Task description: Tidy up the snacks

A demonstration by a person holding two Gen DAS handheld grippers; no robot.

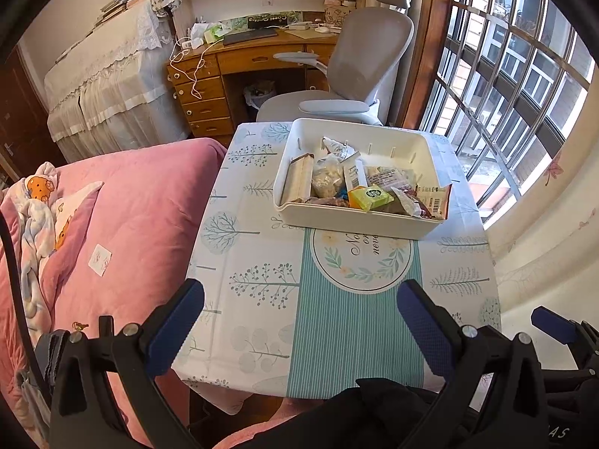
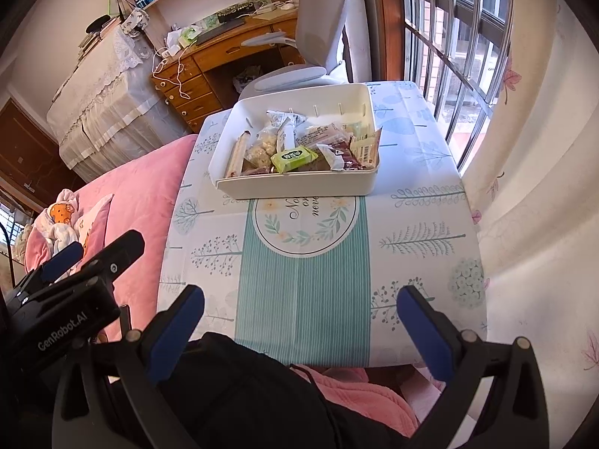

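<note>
While both grippers hung back over the near edge of the table, the white tray sat toward the far end of the cloth, and everything worth watching lay inside it. To the left of the tray, off the table's side, the pink bedding spread out, a cartoon-print blanket bunched at its far left. The left gripper hovered short of the tray, well apart from it, its blue-padded fingers spread wide with nothing between them, only striped tablecloth showing in the gap. Inside the tray, against its left wall, lay a long pale wafer pack. Just right of that was a clear bag of pale lumpy snacks, then a narrow white sachet standing tilted. Nearer the front wall, about the tray's middle, the green packet rested on top of the heap. Right of it a dark red wrapper lay low, and against the right wall a barcode-printed packet leaned over the rim. Beyond the tray stood the grey office chair and the wooden desk. The right gripper also hung near the table's front edge, well short of the tray, jaws wide apart and empty, a dark sleeve just below them.
</note>
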